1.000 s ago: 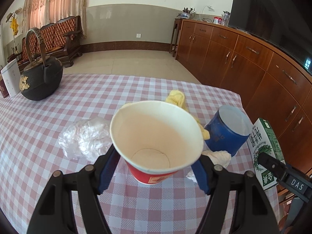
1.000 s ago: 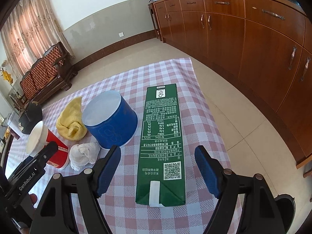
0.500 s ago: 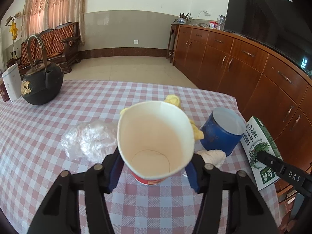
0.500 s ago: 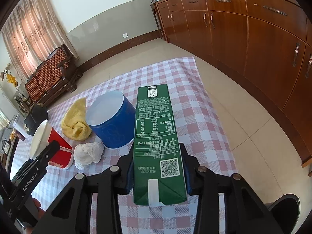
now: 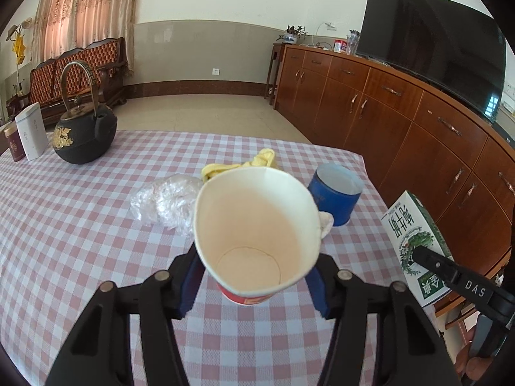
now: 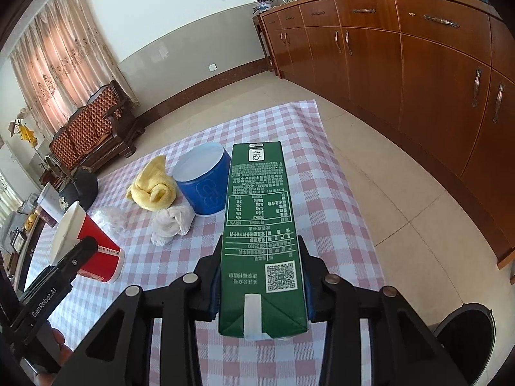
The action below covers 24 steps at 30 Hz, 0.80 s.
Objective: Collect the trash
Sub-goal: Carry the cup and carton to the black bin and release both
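Left wrist: red paper cup (image 5: 257,234), rim squashed oval, empty inside, pinched in the left gripper (image 5: 256,281) above the checked tablecloth (image 5: 64,231). Right wrist: green milk carton (image 6: 260,241), lengthwise, clamped in the right gripper (image 6: 261,276); blue tub (image 6: 206,181) empty.

left gripper (image 5: 257,284): jaws clamped | right gripper (image 6: 262,284): jaws clamped

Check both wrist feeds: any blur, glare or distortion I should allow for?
Left wrist: sharp, daylit; fisheye bows the cabinets; paper cup in the left gripper hides table behind. Right wrist: sharp; carton in the right gripper fills centre; corners vignetted.
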Available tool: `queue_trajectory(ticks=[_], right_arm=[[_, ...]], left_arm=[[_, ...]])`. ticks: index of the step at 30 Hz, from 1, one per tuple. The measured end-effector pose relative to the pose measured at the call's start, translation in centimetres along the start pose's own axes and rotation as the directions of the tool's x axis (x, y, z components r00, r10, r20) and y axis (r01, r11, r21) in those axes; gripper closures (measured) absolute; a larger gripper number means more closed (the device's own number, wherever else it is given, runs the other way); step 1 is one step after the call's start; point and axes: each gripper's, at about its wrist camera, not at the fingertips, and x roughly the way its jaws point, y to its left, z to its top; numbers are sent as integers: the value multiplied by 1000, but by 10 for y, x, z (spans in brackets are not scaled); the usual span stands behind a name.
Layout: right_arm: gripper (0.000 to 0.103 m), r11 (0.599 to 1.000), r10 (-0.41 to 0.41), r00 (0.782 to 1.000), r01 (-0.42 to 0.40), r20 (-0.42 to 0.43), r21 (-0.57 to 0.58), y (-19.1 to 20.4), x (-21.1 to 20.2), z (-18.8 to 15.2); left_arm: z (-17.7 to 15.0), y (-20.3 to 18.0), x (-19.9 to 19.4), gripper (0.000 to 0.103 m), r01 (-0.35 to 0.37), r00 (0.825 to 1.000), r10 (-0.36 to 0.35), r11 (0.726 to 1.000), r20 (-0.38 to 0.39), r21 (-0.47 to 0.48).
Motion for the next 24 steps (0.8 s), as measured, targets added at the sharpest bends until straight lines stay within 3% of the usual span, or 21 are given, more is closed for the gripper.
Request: queue_trajectory(ticks=[11,24], right_arm=[[63,1000,20,1000,-20,2,-5,-1,-59,-43],[63,999,-1,1000,0,28,39,-33,-119,-78]], left_arm=[[-38,-33,-43,45,71,997,-70,997,-31,42],[-65,-82,-72,45,164,986,-159,981,-59,100]])
